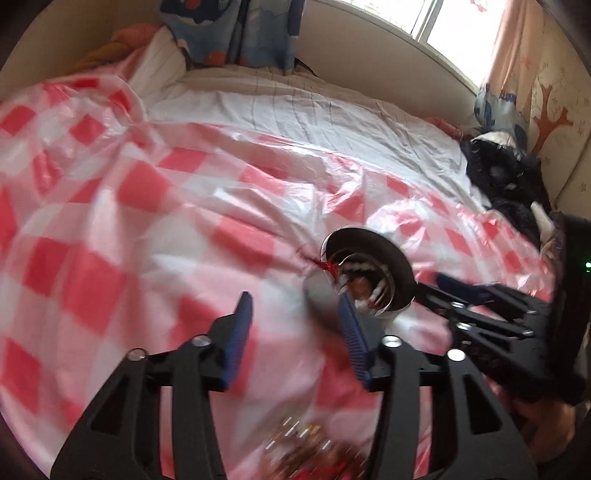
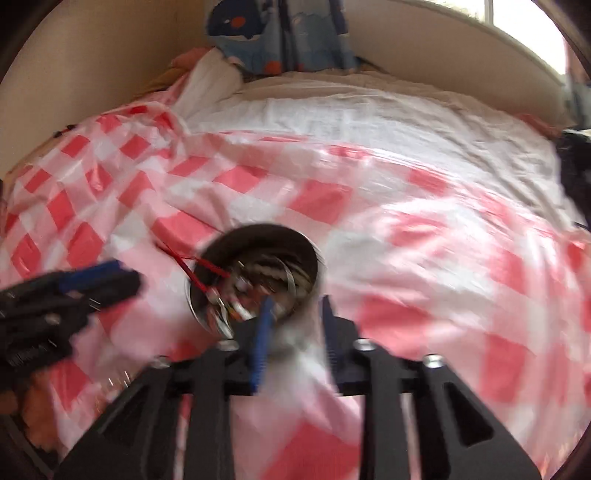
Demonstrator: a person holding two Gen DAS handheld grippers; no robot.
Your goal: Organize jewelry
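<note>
A steel bowl (image 1: 369, 254) stands on the red-and-white checked sheet (image 1: 110, 221), with pearl strands, bangles and a red cord (image 1: 325, 265) hanging over its rim. My left gripper (image 1: 295, 328) hovers open just in front of the bowl, with nothing between its blue pads (image 1: 242, 325). A blurred heap of jewelry (image 1: 306, 443) lies below it. My right gripper (image 1: 428, 295) reaches the bowl's right rim. In the right wrist view the right gripper (image 2: 295, 325) is open astride the bowl's (image 2: 258, 243) near wall, one fingertip (image 2: 264, 317) inside. The left gripper (image 2: 122, 284) is at the left.
The sheet covers a bed with white bedding (image 1: 295, 107) behind it. A dark garment (image 1: 506, 177) lies at the bed's right edge. Blue patterned curtains (image 1: 236, 33) and a window (image 1: 461, 33) stand behind. A person's hand (image 1: 554, 435) holds the right gripper.
</note>
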